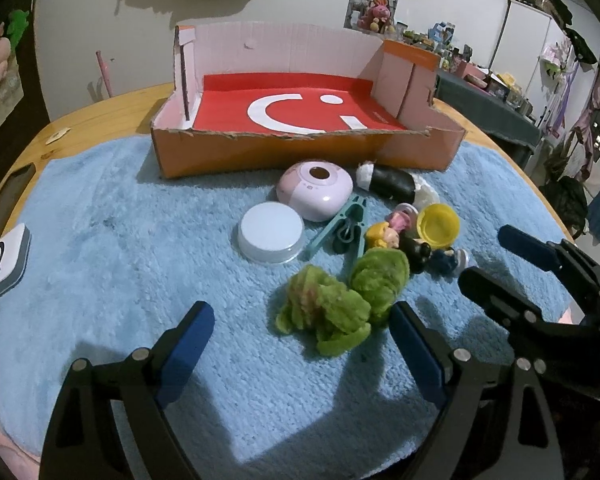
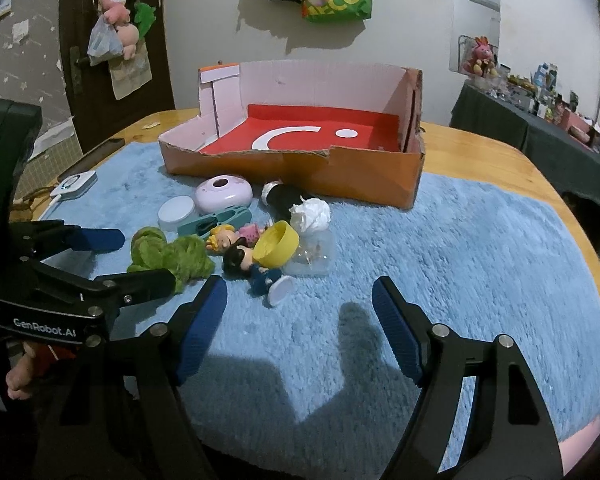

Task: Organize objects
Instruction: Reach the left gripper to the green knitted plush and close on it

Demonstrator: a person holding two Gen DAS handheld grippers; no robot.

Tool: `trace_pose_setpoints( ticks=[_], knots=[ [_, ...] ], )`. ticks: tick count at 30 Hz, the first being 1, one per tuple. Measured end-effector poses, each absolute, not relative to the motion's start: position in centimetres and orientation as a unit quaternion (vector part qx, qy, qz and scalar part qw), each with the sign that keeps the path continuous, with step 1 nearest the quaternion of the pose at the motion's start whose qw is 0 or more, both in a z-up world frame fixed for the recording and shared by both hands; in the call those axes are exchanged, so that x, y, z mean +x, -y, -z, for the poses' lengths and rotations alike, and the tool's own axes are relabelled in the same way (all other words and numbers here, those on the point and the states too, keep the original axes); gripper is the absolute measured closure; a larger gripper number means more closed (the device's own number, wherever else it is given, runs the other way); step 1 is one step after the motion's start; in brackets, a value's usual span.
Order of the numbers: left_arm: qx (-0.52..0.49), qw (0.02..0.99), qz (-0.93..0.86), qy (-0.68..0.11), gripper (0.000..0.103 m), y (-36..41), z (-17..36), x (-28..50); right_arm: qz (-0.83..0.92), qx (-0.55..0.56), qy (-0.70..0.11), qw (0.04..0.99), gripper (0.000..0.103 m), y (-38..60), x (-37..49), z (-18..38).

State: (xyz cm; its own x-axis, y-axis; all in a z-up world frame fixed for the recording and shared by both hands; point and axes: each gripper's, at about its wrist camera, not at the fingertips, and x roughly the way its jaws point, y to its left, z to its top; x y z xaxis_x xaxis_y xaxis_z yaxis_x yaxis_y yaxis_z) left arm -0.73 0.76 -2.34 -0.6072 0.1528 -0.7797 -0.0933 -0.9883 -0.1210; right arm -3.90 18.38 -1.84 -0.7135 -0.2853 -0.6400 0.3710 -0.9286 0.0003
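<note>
An orange cardboard box (image 1: 300, 152) (image 2: 340, 176) with a red floor stands at the back of the blue rug (image 1: 120, 240). In front of it lies a cluster: a pink round device (image 1: 314, 190), a white lid (image 1: 270, 236), a teal clip (image 1: 340, 228), a black cylinder (image 1: 392, 184), a yellow cup (image 1: 438, 224) (image 2: 278, 244), small dolls (image 1: 382, 236) (image 2: 240, 260) and a green plush (image 1: 340, 300) (image 2: 172, 256). My left gripper (image 1: 300, 312) (image 2: 136, 260) is open, its tips on either side of the plush's near edge. My right gripper (image 2: 298, 286) (image 1: 488, 258) is open over bare rug, just right of the dolls.
A white gadget with a cable (image 1: 2, 260) (image 2: 74, 184) sits at the rug's left edge, near a dark phone (image 1: 16, 184). A clear container with white tissue (image 2: 312, 248) stands by the yellow cup. The wooden table (image 2: 480, 152) carries the rug. Bare rug spreads to the right.
</note>
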Motion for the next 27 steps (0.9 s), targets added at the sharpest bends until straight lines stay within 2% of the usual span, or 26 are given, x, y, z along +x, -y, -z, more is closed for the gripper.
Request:
trace_pose_setpoints(
  ticks=[1,3,12,17,20,22,24,27],
  knots=[
    [-0.437,0.069,-0.896,0.036,0.014,-0.7,2.3,-0.7,0.923,0.335,-0.066,0.179,0.037,-18.3,-4.0,1.9],
    [-0.436,0.069,-0.896,0.039,0.016,-0.5,2.3,-1.0,0.920,0.339,-0.068,0.182,0.041,-18.1,-4.4,2.1],
    [-0.435,0.077,-0.896,0.039,0.016,-0.2,2.2,-1.8,0.916,0.346,-0.071,0.193,0.044,-17.6,-5.3,2.7],
    [-0.434,0.080,-0.897,0.035,0.016,-0.5,2.2,-2.1,0.912,0.351,-0.073,0.199,0.054,-17.3,-5.8,3.0],
    [-0.432,0.087,-0.897,0.031,0.023,-0.7,2.1,-2.1,0.910,0.356,-0.072,0.202,0.070,-17.4,-5.9,3.2],
    [-0.431,0.100,-0.896,0.035,0.033,-0.9,2.0,-2.0,0.906,0.360,-0.070,0.209,0.075,-17.3,-5.9,3.3],
    [-0.431,0.106,-0.896,0.035,0.037,-1.0,2.0,-2.0,0.906,0.360,-0.075,0.210,0.077,-17.1,-5.8,3.4],
    [-0.430,0.116,-0.894,0.037,0.050,-1.0,1.9,-1.8,0.905,0.360,-0.073,0.213,0.077,-17.1,-5.7,3.3]
  ],
)
